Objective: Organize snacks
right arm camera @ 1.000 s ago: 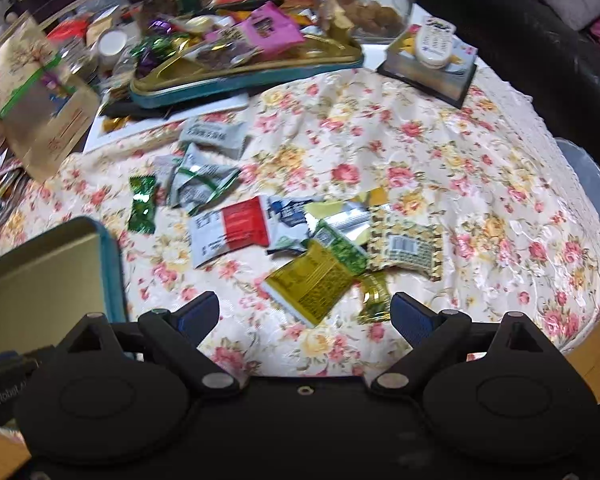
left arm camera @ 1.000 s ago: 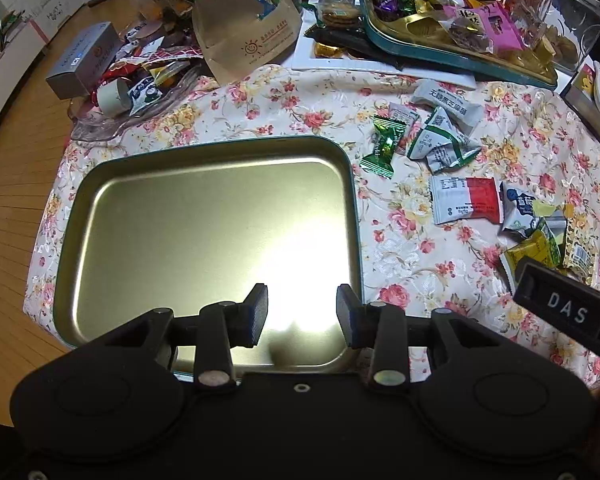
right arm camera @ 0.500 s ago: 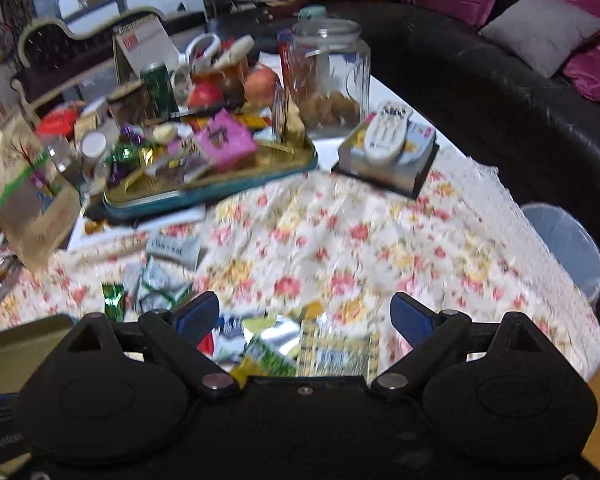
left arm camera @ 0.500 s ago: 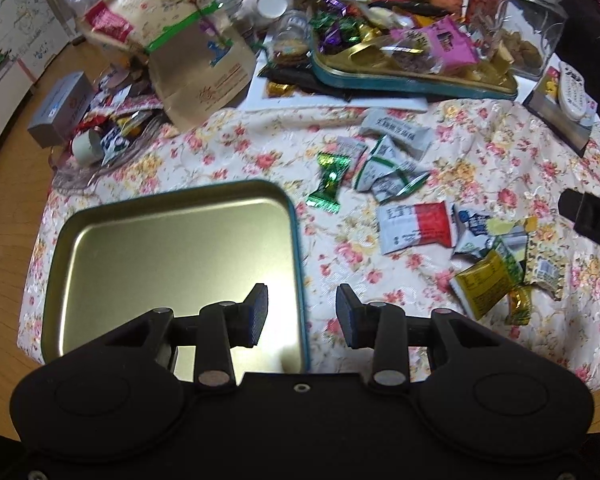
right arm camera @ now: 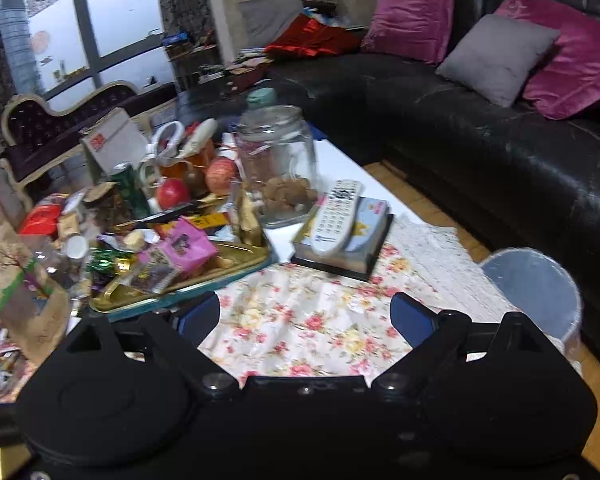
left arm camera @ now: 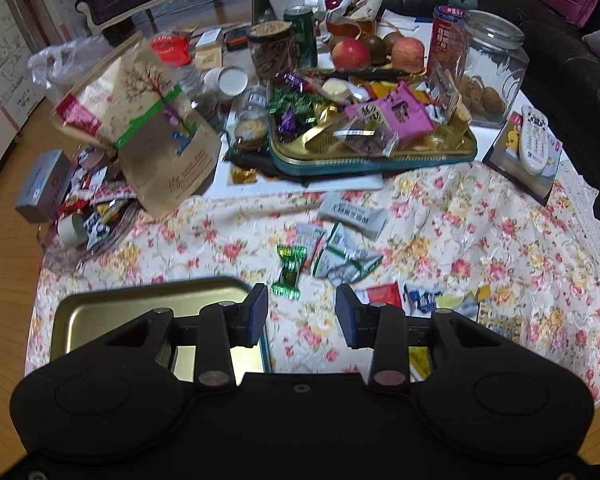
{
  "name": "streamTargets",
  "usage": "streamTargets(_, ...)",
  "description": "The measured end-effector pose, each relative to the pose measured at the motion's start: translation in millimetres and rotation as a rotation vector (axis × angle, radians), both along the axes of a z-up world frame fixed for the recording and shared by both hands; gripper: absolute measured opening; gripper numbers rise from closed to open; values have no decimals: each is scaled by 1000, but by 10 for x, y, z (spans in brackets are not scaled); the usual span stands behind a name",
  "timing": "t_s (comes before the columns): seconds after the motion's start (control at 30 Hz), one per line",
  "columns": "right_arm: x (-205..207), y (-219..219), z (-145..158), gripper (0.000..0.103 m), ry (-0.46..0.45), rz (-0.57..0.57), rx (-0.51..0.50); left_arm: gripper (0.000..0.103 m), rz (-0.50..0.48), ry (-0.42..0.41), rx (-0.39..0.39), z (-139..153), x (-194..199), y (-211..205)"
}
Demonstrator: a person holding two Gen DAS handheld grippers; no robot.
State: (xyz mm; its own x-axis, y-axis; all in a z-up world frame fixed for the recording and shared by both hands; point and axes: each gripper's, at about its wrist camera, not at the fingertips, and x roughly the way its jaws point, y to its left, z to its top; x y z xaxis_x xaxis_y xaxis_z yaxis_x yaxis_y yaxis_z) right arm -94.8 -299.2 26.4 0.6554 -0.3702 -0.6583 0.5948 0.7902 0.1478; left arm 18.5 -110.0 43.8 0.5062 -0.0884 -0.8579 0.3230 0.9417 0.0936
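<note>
Left wrist view. Left gripper (left arm camera: 301, 312), black with blue pads: lower centre, jaws moderately apart, nothing between them. Empty gold rectangular metal tray with teal rim (left arm camera: 140, 300): lower left, partly hidden behind the left finger; judged the receiving container, set close to the loose snacks for short carries. Green foil-wrapped candy (left arm camera: 288, 270): centre, just beyond the tray's right corner. White-and-green crumpled sachets (left arm camera: 340, 254): beside the candy, overlapping one another. Pale grey flat packet (left arm camera: 354, 212): above them. Red-and-white packet (left arm camera: 382, 294) and further wrappers: lower right, partly hidden by the right finger. Floral tablecloth (left arm camera: 480, 232): open cloth right of centre gives free approach. Second gold tray heaped with sweets (left arm camera: 372, 156): upper centre, bounding the far edge of the working area. Brown paper bag (left arm camera: 148, 120): upper left, leaning, crowding that side.

Right wrist view. Right gripper (right arm camera: 305, 318): lower centre, jaws spread wide, empty, over bare floral cloth. Loose snacks not visible here. Glass jar of round biscuits (right arm camera: 278, 172): centre. White remote control (right arm camera: 336, 216): lying on a book, centre right. Table's right edge drops to the floor, where a pale round bin (right arm camera: 536, 288) stands.
</note>
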Motion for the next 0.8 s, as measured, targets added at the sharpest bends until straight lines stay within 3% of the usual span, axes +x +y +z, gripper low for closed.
streamTargets(0.17, 155, -117, 103, 96, -18, 25, 21, 47, 10, -41, -7, 43, 143, -21)
streamTargets(0.33, 376, -102, 99, 91, 46, 43, -52, 47, 59, -21, -35, -5, 214, 108)
streamTargets(0.43, 401, -28, 23, 92, 46, -34, -166, 47, 71, -5, -38, -19, 237, 162)
streamTargets(0.57, 452, 207, -33, 94, 89, -105, -472, 47, 86, 5, -46, 4, 255, 217)
streamTargets(0.67, 462, 489, -96, 100, 79, -121, -826, 47, 95, 1, -60, 41, 247, 241)
streamTargets(0.8, 476, 842, -323, 103, 82, -12, -1306, 47, 86, -14, -52, 53, 219, 235)
